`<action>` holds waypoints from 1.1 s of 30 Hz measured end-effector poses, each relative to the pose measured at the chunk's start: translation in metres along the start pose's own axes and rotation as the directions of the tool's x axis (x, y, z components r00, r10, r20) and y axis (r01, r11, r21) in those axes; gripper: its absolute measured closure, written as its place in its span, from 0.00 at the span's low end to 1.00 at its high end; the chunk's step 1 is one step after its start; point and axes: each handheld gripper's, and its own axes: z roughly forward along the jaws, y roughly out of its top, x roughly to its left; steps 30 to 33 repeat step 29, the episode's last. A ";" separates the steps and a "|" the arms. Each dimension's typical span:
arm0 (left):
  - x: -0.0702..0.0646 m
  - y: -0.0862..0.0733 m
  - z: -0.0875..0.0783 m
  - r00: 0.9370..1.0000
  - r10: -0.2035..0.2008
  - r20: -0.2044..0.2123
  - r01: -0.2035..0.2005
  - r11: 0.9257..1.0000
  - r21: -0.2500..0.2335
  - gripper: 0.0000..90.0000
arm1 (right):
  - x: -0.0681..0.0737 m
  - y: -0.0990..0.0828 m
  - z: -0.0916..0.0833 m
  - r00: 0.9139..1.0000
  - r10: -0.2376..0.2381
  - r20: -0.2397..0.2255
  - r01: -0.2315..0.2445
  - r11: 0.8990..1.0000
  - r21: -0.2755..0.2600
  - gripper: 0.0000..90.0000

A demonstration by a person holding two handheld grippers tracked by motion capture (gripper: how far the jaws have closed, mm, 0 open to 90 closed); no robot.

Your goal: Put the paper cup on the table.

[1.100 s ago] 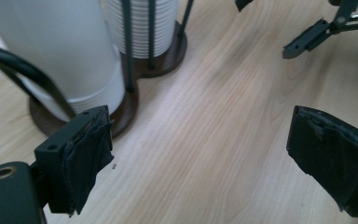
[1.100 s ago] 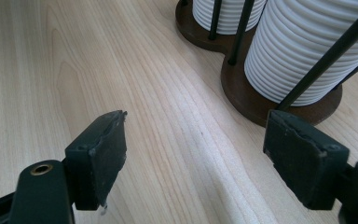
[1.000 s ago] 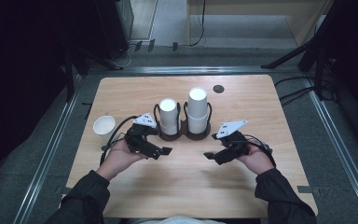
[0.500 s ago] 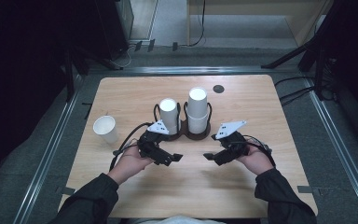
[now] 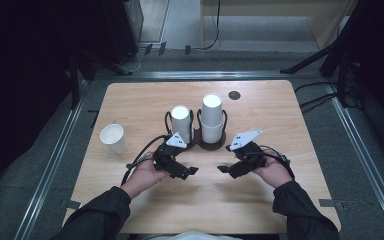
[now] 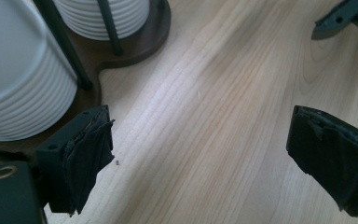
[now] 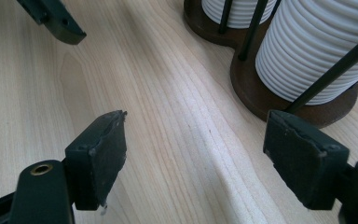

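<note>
On the wooden table (image 5: 290, 150), a dark two-ring holder (image 5: 198, 142) carries two stacks of white paper cups (image 5: 212, 117) at centre; a single white cup (image 5: 113, 138) stands well apart to its left. Just in front of the holder, the left gripper (image 5: 189, 171) and right gripper (image 5: 223, 169) face each other, both with jaws spread wide over bare wood, pinching nothing.

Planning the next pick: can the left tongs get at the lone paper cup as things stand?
Probably yes: the left tongs stand open and empty, and bare table lies between them and the lone cup, well clear of the cup holder.
</note>
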 end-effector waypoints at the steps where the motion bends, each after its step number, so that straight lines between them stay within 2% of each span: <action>1: -0.001 0.000 0.000 1.000 0.004 -0.001 -0.004 1.000 0.002 0.08 | 0.000 0.000 0.000 1.000 0.001 0.000 -0.001 1.000 -0.002 0.24; 13: 0.001 -0.002 0.002 1.000 0.012 0.002 -0.012 1.000 0.018 0.08 | 0.000 0.000 0.000 1.000 0.002 0.000 -0.002 1.000 -0.002 0.24; 18: 0.001 -0.003 0.004 1.000 0.017 -0.002 -0.016 0.999 0.037 0.08 | 0.000 0.000 -0.001 1.000 0.004 -0.001 -0.004 1.000 -0.003 0.24; 24: 0.001 -0.004 0.007 1.000 0.003 0.020 -0.005 0.998 0.068 0.08 | 0.000 0.000 -0.001 1.000 0.005 -0.003 -0.005 1.000 -0.002 0.24; 27: 0.002 -0.007 0.012 1.000 -0.007 -0.013 0.008 0.998 0.069 0.08 | 0.000 0.000 0.000 1.000 0.002 -0.005 -0.002 1.000 0.002 0.24; 28: 0.003 -0.008 0.013 1.000 -0.005 -0.019 0.006 0.996 0.084 0.08 | 0.000 0.000 0.000 1.000 0.004 -0.009 -0.004 1.000 0.005 0.24; 33: 0.003 -0.008 0.014 1.000 -0.006 -0.021 0.008 0.996 0.090 0.08 | 0.000 -0.001 0.000 1.000 0.000 -0.006 0.000 1.000 0.005 0.24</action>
